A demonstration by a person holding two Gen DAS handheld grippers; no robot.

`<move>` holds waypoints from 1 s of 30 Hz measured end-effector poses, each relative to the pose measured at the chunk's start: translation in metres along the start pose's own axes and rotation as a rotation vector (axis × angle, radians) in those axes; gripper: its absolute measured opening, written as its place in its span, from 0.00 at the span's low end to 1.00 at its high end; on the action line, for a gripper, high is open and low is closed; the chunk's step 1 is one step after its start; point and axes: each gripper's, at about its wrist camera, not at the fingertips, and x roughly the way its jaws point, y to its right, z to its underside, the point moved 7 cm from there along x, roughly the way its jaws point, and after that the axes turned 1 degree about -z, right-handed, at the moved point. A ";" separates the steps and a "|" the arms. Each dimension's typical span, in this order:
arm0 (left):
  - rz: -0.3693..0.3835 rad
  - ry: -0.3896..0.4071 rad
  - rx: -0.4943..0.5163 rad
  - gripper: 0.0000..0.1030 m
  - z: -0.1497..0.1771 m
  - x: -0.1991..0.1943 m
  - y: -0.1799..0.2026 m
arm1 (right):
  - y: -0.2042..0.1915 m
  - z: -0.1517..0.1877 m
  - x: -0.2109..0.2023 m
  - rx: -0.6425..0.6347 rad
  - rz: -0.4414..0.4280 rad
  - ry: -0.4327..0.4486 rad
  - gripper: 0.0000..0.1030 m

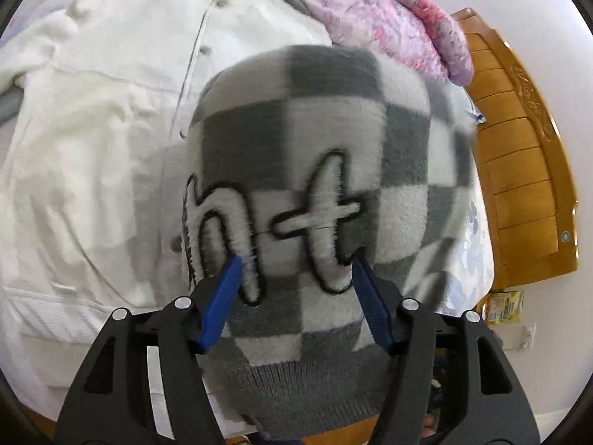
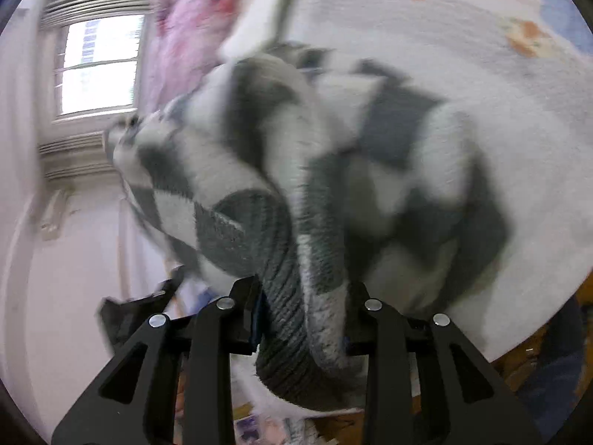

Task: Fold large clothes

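Draping over the space between the left gripper's [image 1: 296, 263] blue fingers [image 1: 222, 302], a grey and white checked sweater [image 1: 315, 170] fills the middle of the left wrist view. Its ribbed hem hangs down toward the camera and hides the gripper's base. The jaws stand apart, and the pads sit at either side of the knit without visibly pressing it; whether they touch the cloth cannot be told. Large outlined letters run across the sweater just ahead of the fingertips, smeared by motion blur.

Beyond and to the left of that gripper lies a white buttoned jacket [image 1: 111, 118], spread flat on a bed [image 1: 478, 244]. A pink and purple quilt [image 1: 378, 18] is bunched farther off, and a wooden headboard [image 1: 526, 170] curves along the right edge, cut off by the lens.

In the right wrist view the right gripper [image 2: 302, 307] is clamped on a thick bunched roll of the same sweater [image 2: 281, 200], which covers both fingers almost entirely; only a sliver of blue shows on the left. The cloth trails forward and to the right over the bed sheet [image 2: 481, 55]. A bright window [image 2: 100, 63] sits far left, badly blurred.
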 end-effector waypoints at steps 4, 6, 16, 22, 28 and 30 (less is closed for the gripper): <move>-0.033 0.010 0.016 0.62 0.003 -0.001 -0.003 | 0.022 0.004 -0.008 0.048 0.023 0.026 0.27; -0.033 0.031 -0.017 0.64 0.004 -0.011 -0.011 | 0.024 0.001 -0.012 0.025 0.047 0.027 0.27; -0.201 -0.105 0.123 0.62 -0.001 0.019 -0.015 | -0.031 -0.004 -0.049 -0.402 0.394 0.080 0.33; -0.171 -0.122 0.175 0.62 0.002 0.012 -0.005 | -0.096 0.018 -0.017 -0.774 0.362 0.026 0.21; -0.137 -0.058 0.273 0.61 -0.021 -0.015 0.034 | -0.048 -0.003 0.047 -0.742 0.548 -0.081 0.01; -0.154 -0.042 0.290 0.61 -0.039 -0.012 0.044 | -0.032 -0.010 0.040 -0.705 0.566 -0.084 0.00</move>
